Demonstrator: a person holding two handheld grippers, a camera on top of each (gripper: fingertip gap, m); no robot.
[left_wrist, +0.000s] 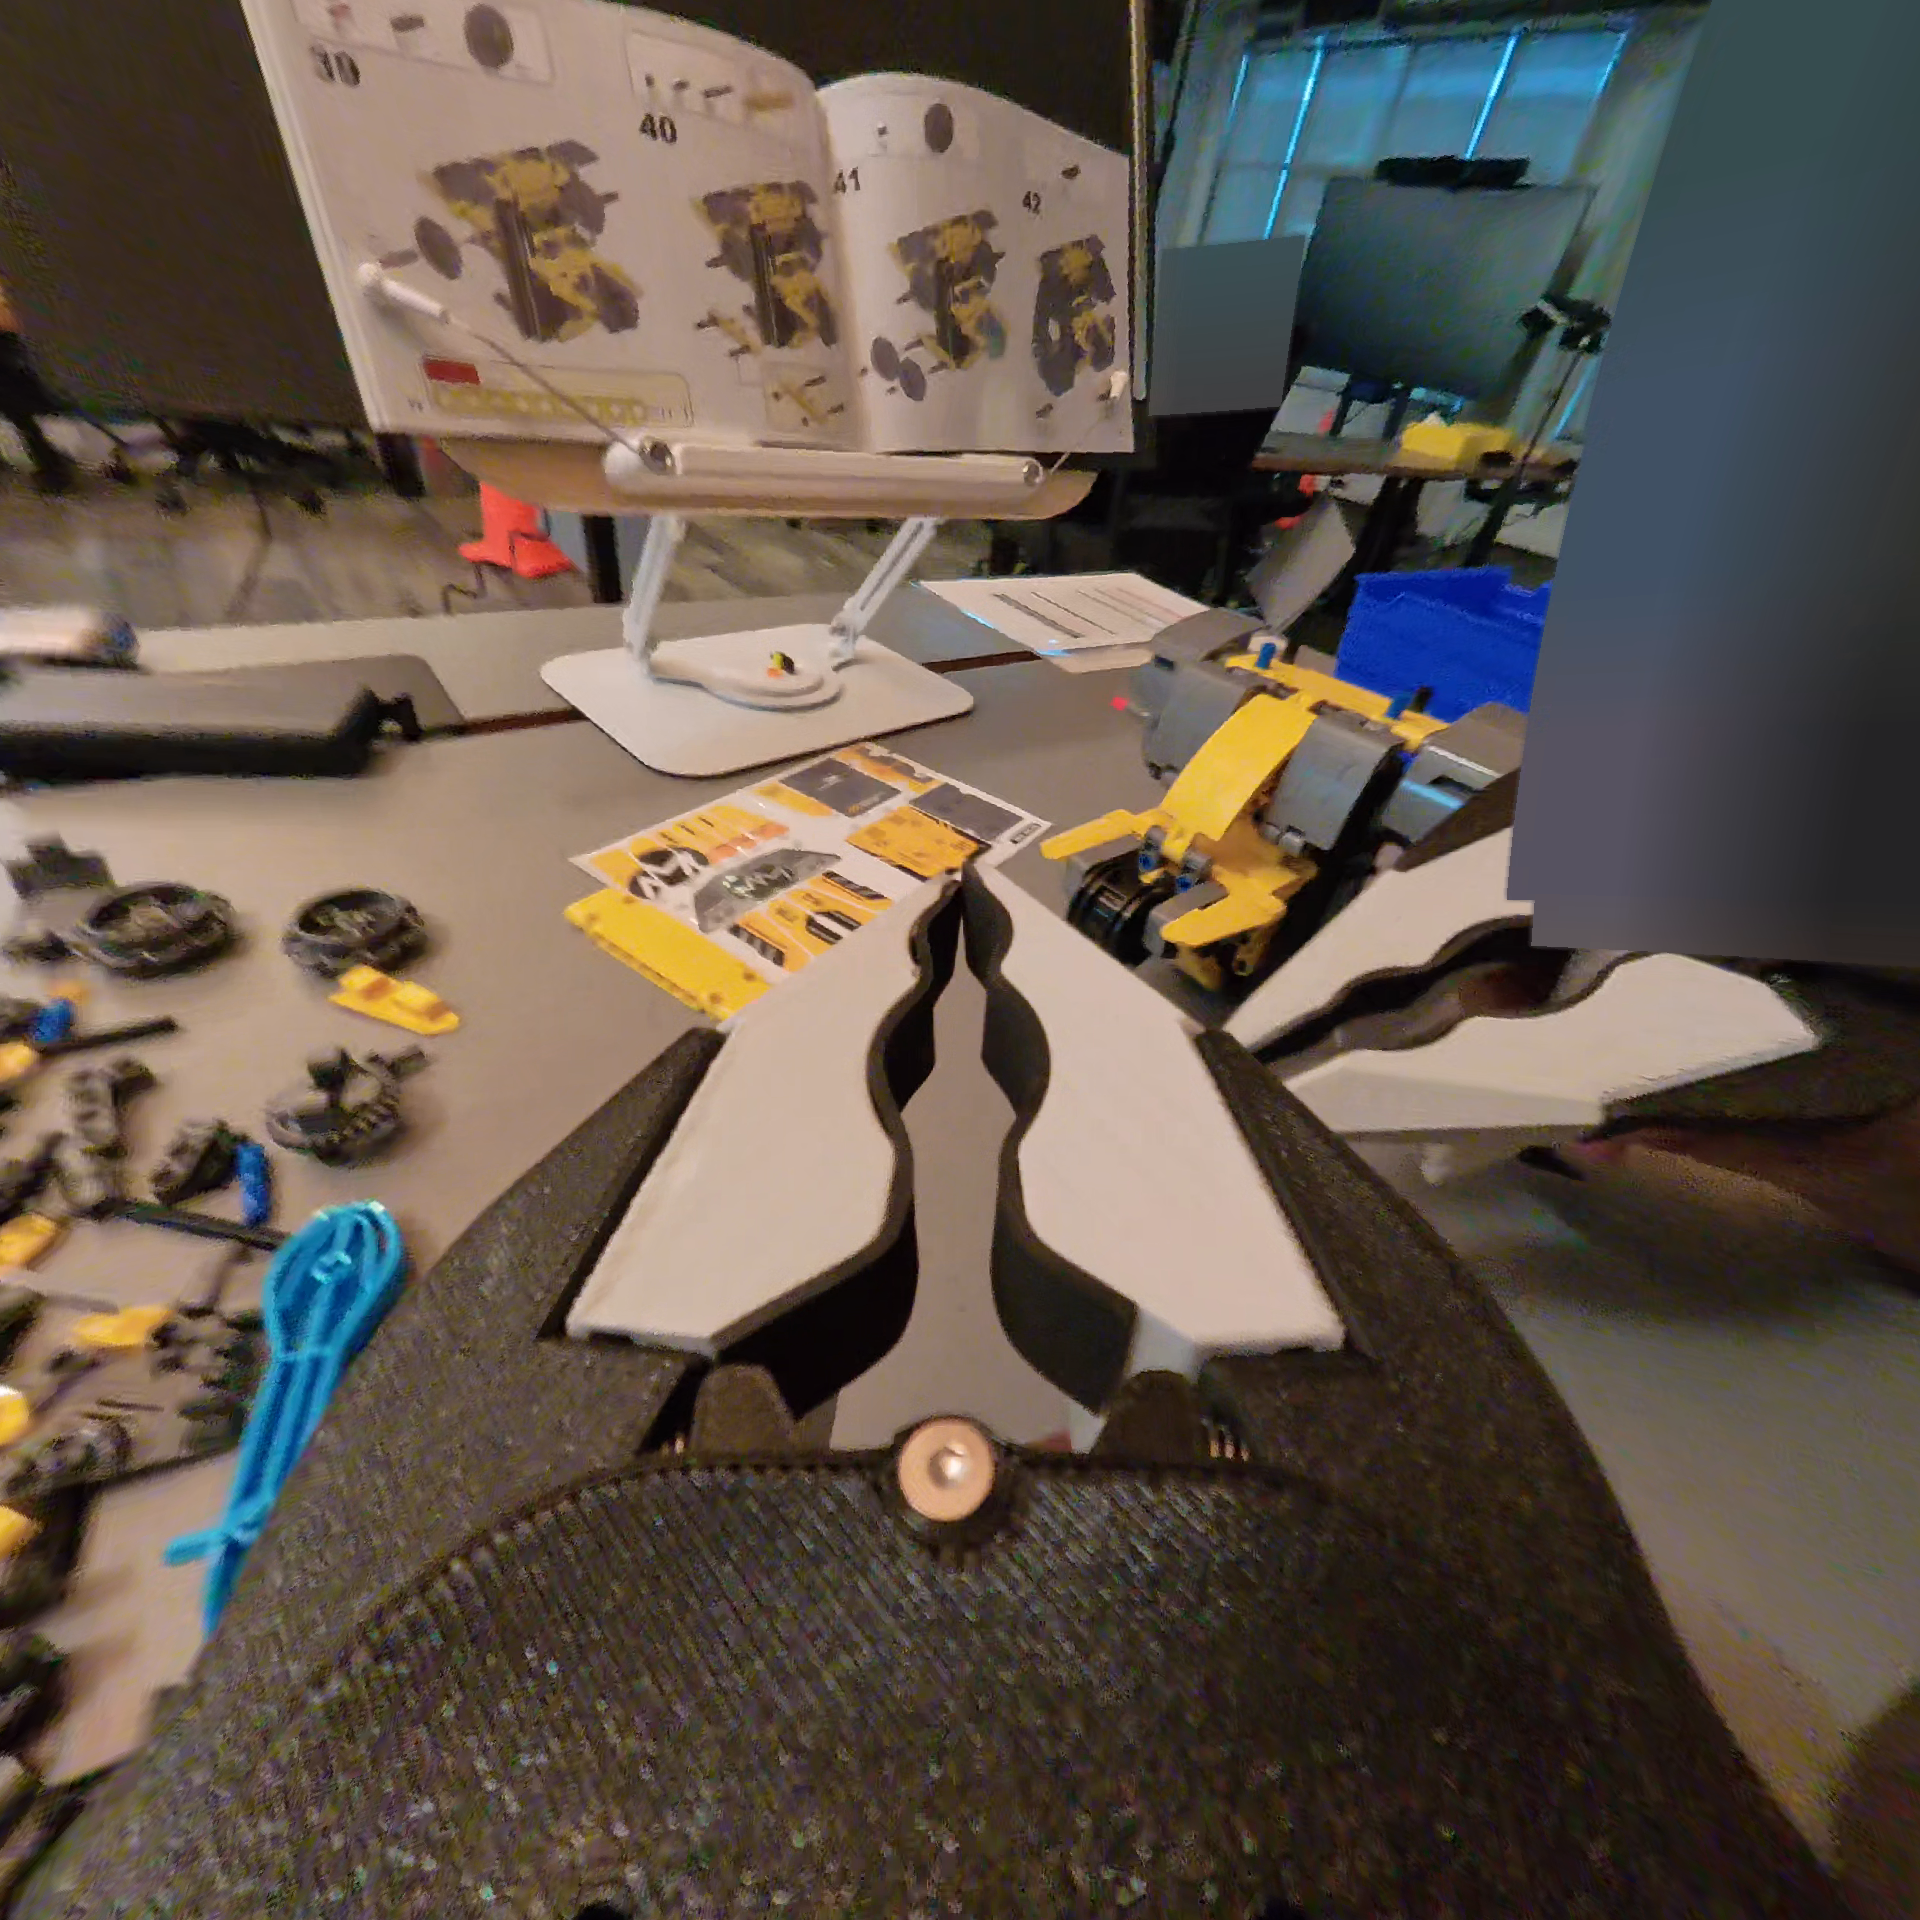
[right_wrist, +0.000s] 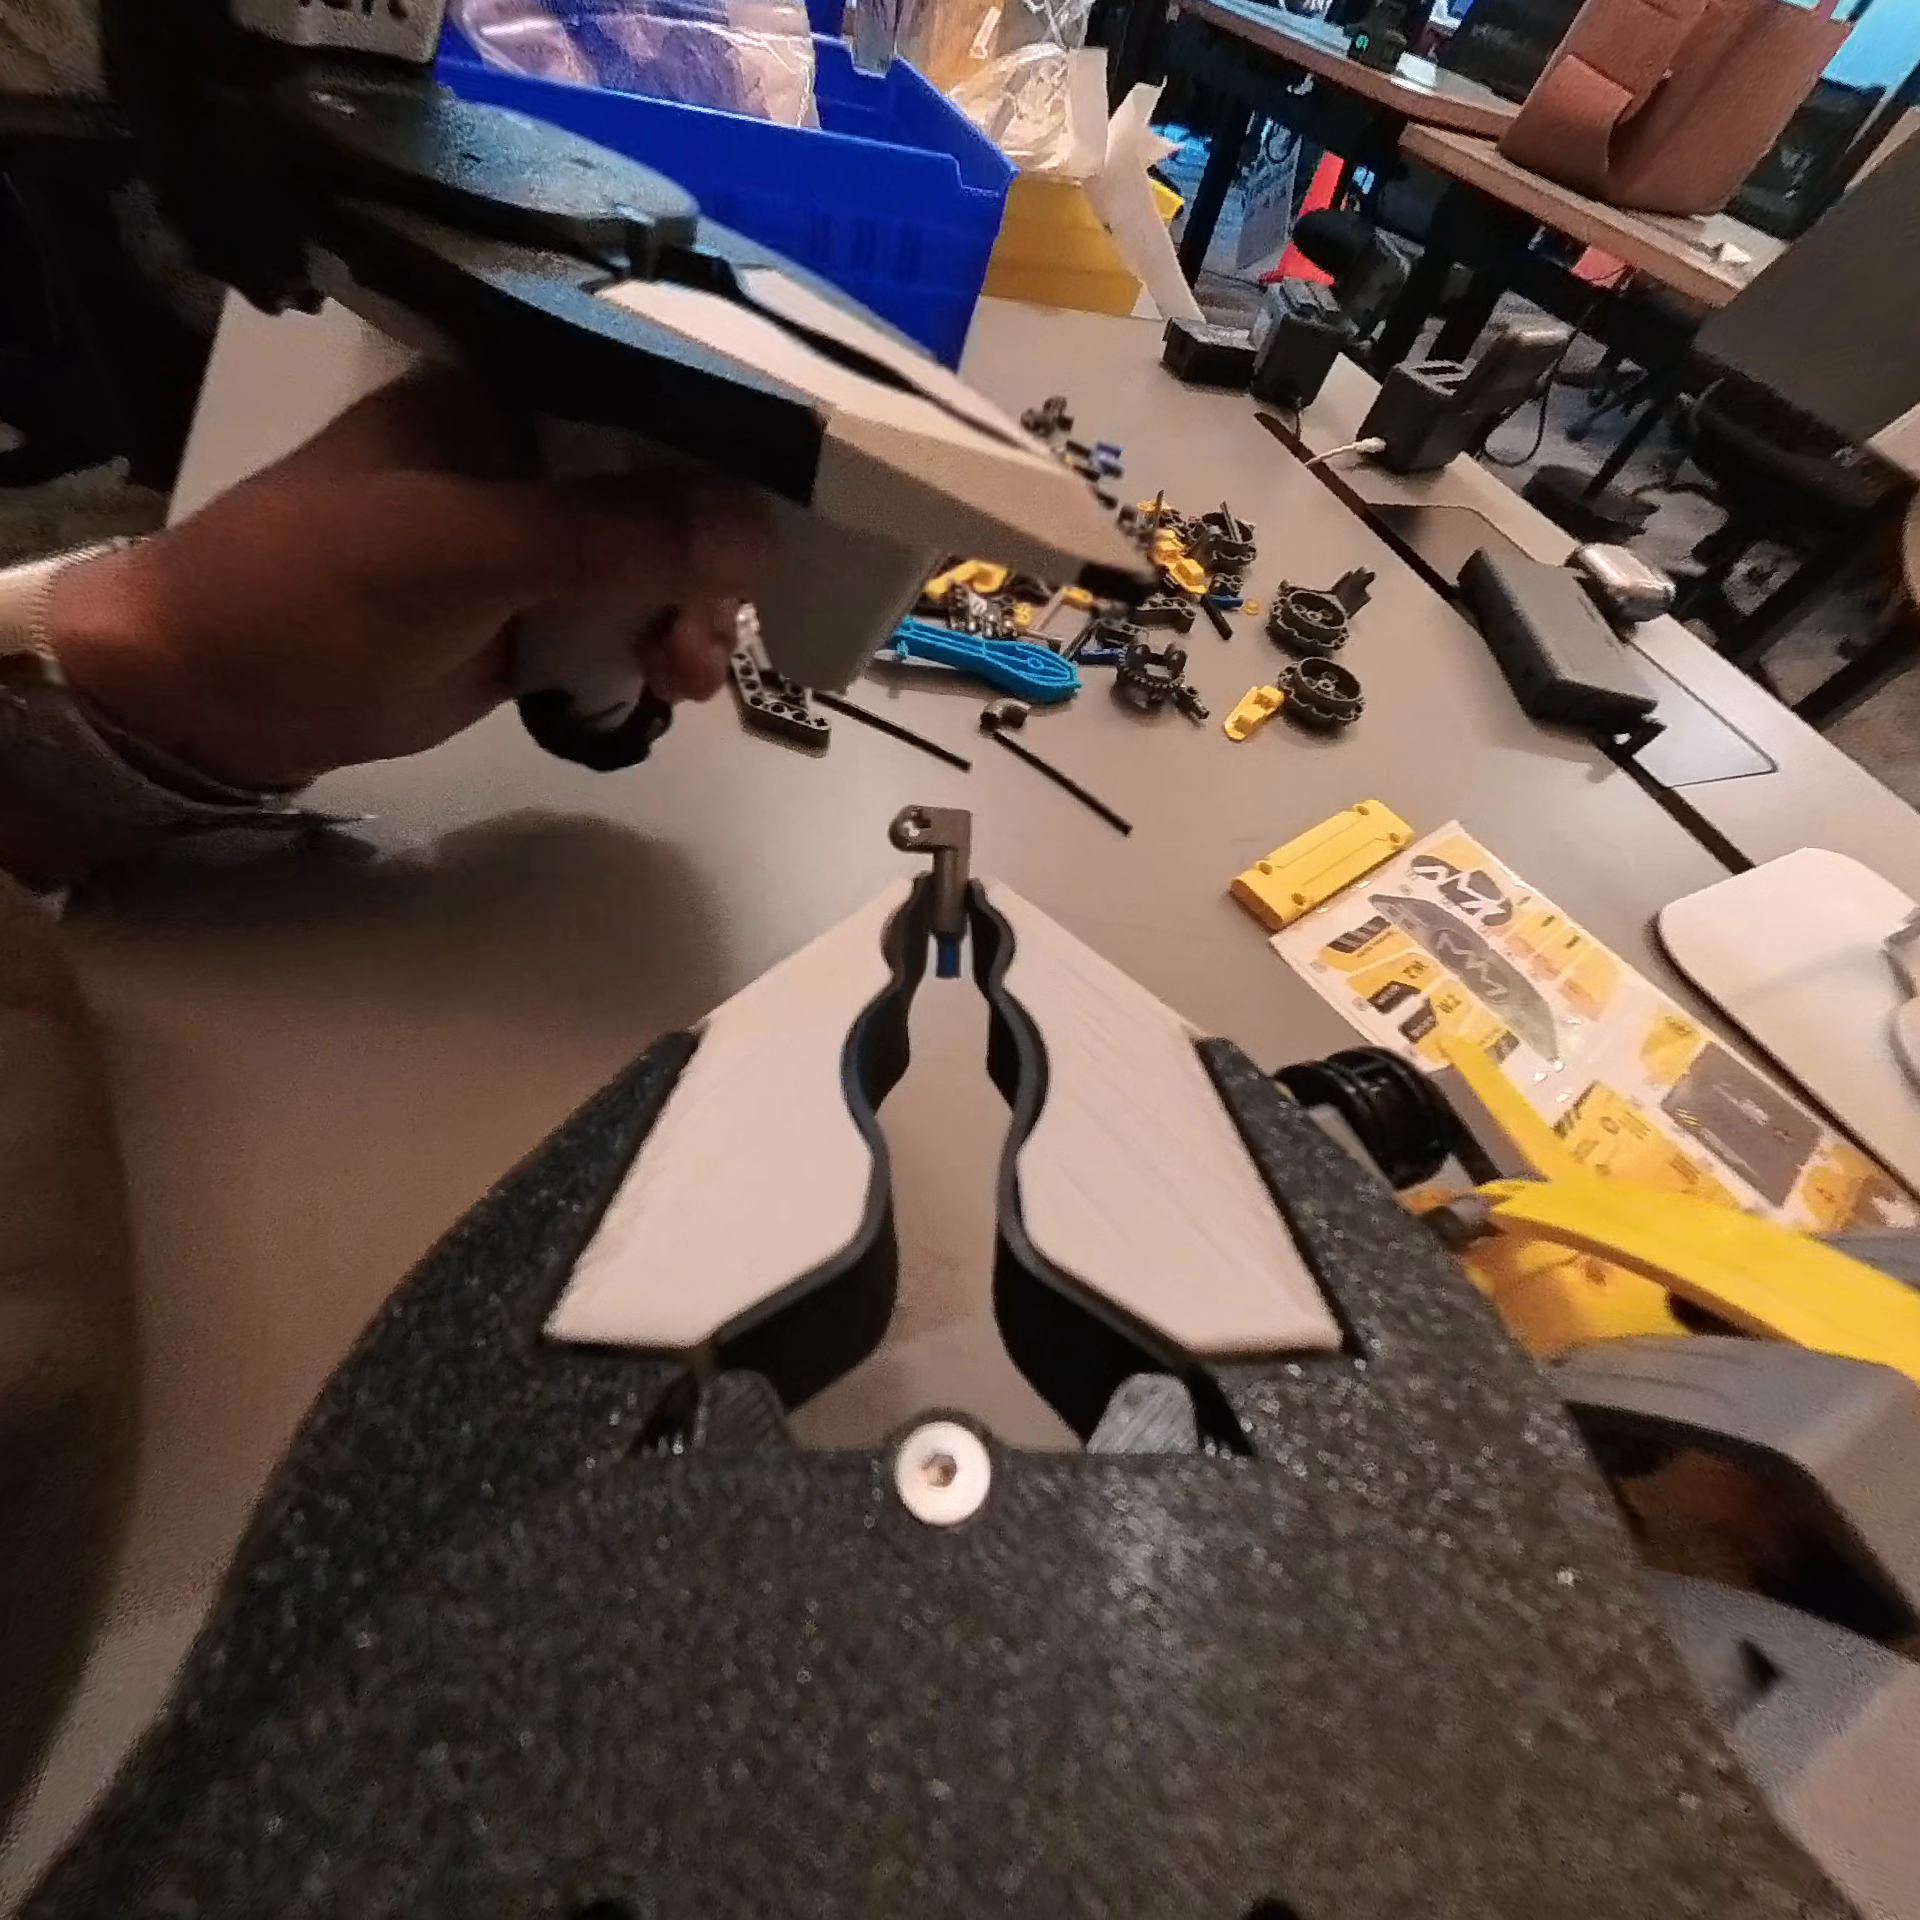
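Observation:
My left gripper (left_wrist: 964, 881) is shut, its fingertips touching with nothing between them, above the grey table near a sticker sheet (left_wrist: 800, 862). It also shows in the right wrist view (right_wrist: 1117, 566), held by a hand above the loose parts. My right gripper (right_wrist: 943, 888) is shut on a small dark grey L-shaped connector (right_wrist: 940, 847) with a blue pin (right_wrist: 945, 956) at its rear end, held above the table. A yellow and grey brick vehicle model (left_wrist: 1278, 810) stands to the right, next to my right gripper (left_wrist: 1382, 987) in the left wrist view.
Loose black, yellow and blue brick parts (right_wrist: 1195, 613) and a blue tool (right_wrist: 987, 660) lie on the table. A yellow panel (right_wrist: 1320, 862) lies by the sticker sheet (right_wrist: 1558, 1039). An open instruction booklet (left_wrist: 707, 229) rests on a white stand (left_wrist: 758, 707). A blue bin (right_wrist: 831, 197) stands behind. About 7 centimetres separates my left fingertips from my right.

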